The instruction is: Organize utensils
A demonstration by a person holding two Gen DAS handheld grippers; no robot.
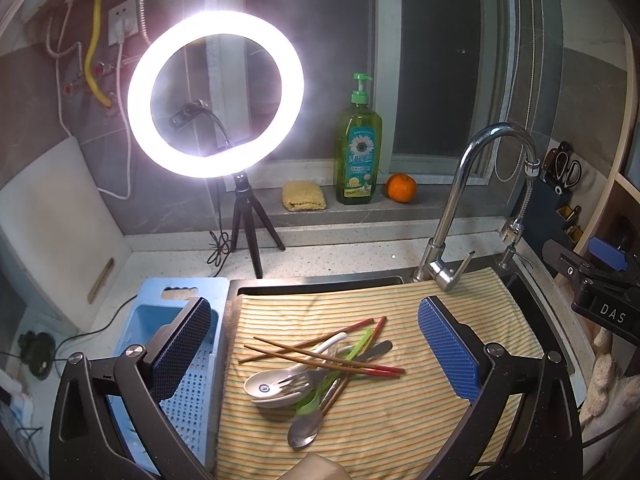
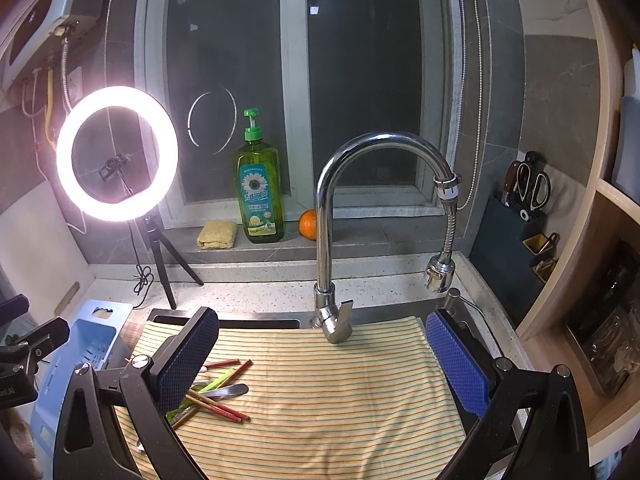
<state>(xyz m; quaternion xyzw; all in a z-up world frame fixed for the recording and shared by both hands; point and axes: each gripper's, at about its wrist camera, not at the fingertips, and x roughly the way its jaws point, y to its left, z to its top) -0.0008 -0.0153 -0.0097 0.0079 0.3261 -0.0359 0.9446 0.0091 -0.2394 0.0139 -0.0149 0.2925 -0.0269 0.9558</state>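
Utensils (image 1: 320, 368) piled on striped cloth (image 1: 400, 420), between open left hand-held gripper (image 1: 314, 354) fingers

A dark window (image 2: 360, 80) fills the far wall above a grey stone sill (image 2: 248, 252). At far left a glowing ring light (image 1: 215, 94) stands on the speckled counter (image 1: 320, 258) (its glare washes out the tiles behind). Grey tiled wall (image 2: 560, 92) and wooden shelving (image 2: 576, 280) close the right side.

A lit ring light (image 1: 216, 94) stands left of the green soap bottle (image 1: 358, 152), orange (image 1: 401, 188) and faucet (image 1: 472, 184).
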